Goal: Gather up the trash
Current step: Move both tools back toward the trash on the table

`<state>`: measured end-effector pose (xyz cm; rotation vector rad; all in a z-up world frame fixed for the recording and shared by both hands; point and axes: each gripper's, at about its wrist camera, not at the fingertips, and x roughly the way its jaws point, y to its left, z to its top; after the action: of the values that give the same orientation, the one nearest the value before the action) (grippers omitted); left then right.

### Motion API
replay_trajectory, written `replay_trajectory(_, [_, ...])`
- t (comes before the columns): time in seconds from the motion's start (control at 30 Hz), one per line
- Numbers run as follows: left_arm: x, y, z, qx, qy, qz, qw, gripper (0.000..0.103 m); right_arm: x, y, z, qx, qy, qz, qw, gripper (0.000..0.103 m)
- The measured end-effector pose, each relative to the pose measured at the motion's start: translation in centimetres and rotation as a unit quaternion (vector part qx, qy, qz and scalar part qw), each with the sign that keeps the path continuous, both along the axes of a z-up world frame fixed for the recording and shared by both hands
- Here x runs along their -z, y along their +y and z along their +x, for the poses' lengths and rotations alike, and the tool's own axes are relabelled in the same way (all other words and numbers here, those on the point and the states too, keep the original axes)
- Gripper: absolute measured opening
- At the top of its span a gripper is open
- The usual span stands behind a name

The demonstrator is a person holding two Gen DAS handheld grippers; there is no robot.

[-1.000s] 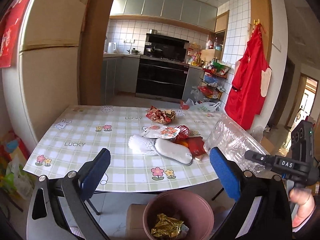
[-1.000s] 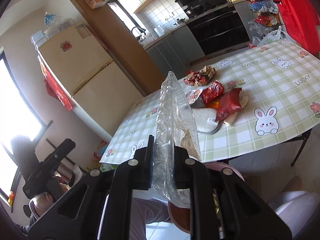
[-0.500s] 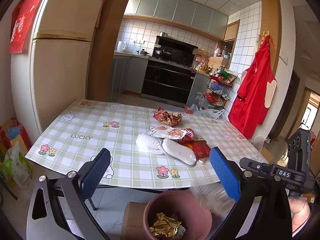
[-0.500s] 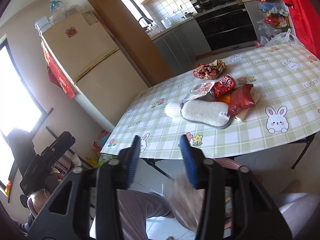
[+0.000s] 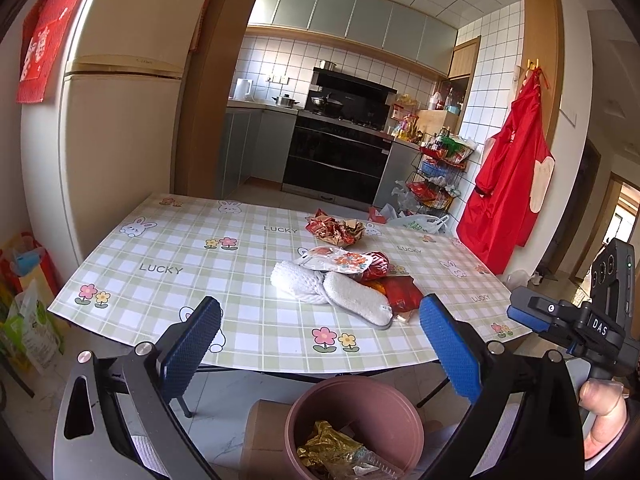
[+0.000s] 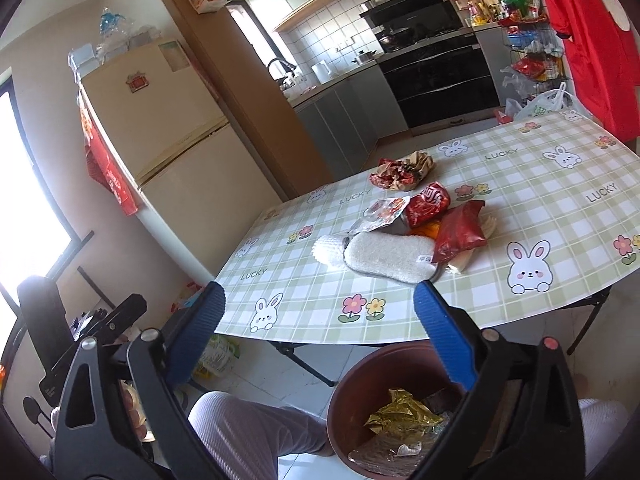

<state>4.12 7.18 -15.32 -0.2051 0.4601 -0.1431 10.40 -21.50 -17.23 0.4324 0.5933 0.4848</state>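
Your right tongs point(image 6: 318, 310) are opening, their ribbed blue pads point(image 6: 442, 334) spread wide with nothing between them. Your left tongs point(image 5: 320, 336) also stand wide open and empty, the blue pads showing a fine dotted texture.

Both point slightly down toward the near edge of a table point(image 5: 168, 256) covered in a smooth, pale green checked cloth printed with rabbits, flowers and the word LUCKY.

Below that edge, on the tiled floor, stands a round reddish-brown plastic bin point(image 6: 362, 376). Inside lies crumpled gold foil point(image 6: 400, 412) and a clear crinkled plastic wrapper point(image 5: 370, 466).

The trash left to collect sits in a loose pile near the table's middle: a glossy dark red snack bag point(image 6: 458, 232), a rounder red packet point(image 6: 428, 202), and a flat wrapper with a flower print point(image 6: 382, 210). A scrunched red and gold wrapper point(image 6: 402, 170) lies apart, farther back.

In front of the pile rests a fluffy white slipper point(image 6: 390, 256), oval and woolly, touching the dark red bag.

Your trouser leg point(image 6: 248, 432), in ribbed grey fabric, shows beside the bin.
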Motion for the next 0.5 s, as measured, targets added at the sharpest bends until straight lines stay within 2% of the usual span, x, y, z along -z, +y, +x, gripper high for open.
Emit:
replay_trajectory(0.1, [0.1, -0.2, 0.1, 0.001, 0.003, 0.001, 1.0, 0.097, 0.2, -0.4, 0.1, 0.007, 0.006, -0.001, 1.0, 0.097])
replay_trajectory(0.5, [1.1, -0.3, 0.2, 0.002, 0.018, 0.002, 0.9998, 0.097, 1.0, -2.9, -0.3, 0.09, 0.003, -0.069, 0.994, 0.097])
